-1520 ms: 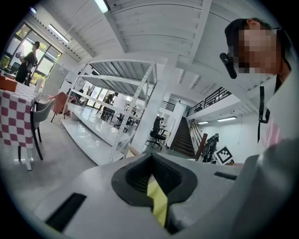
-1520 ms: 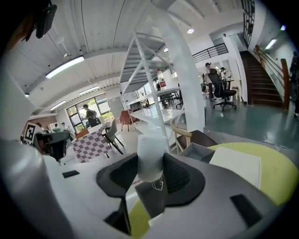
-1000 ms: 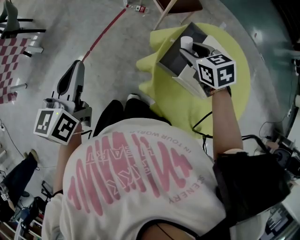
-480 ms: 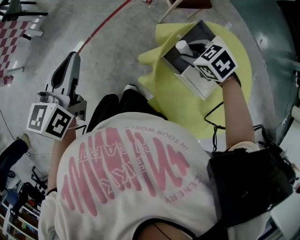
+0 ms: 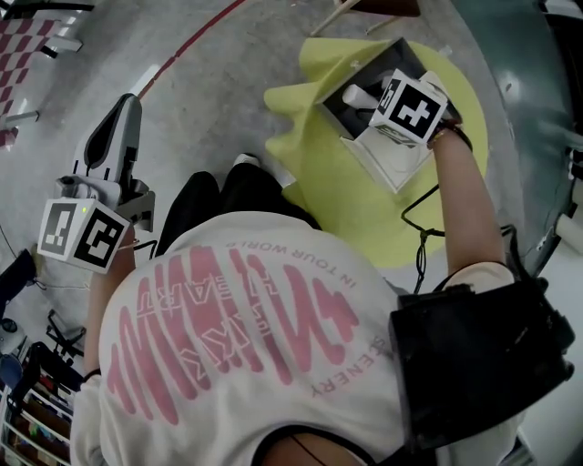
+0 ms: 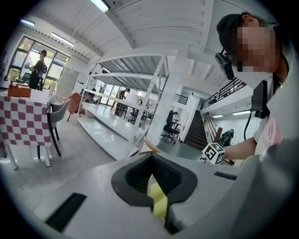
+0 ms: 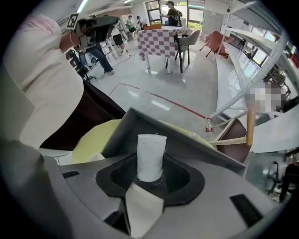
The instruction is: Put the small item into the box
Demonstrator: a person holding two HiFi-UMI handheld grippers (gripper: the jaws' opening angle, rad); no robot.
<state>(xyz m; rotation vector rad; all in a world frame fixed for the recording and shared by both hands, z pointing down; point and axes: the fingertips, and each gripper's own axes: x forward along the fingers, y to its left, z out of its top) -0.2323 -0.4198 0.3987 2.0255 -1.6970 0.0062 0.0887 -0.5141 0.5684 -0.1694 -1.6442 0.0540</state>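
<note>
The small item is a white roll (image 5: pixel 357 94), and my right gripper (image 5: pixel 366 96) is shut on it just above the open grey box (image 5: pixel 402 51). In the right gripper view the roll (image 7: pixel 150 156) stands upright between the jaws of that gripper (image 7: pixel 149 181), with the box's grey wall (image 7: pixel 140 125) right behind it. The box rests on a yellow cloth (image 5: pixel 364 209) on the floor. My left gripper (image 5: pixel 121 107) hangs far to the left over bare floor, its jaws together. In the left gripper view this gripper (image 6: pixel 158 189) holds nothing, and only a yellow strip shows in its seam.
A red line (image 5: pixel 196 45) crosses the grey floor. Wooden chair legs (image 5: pixel 364 7) stand beyond the box, with a small bottle (image 7: pixel 209 125) nearby. Black cables (image 5: pixel 421 223) trail over the cloth. A black bag (image 5: pixel 483 355) hangs at the person's side. A checkered table (image 7: pixel 163 35) stands farther off.
My right gripper has sunk toward the box with the roll and its wrist has rolled. The left gripper has drifted a little left and lower in the head view.
</note>
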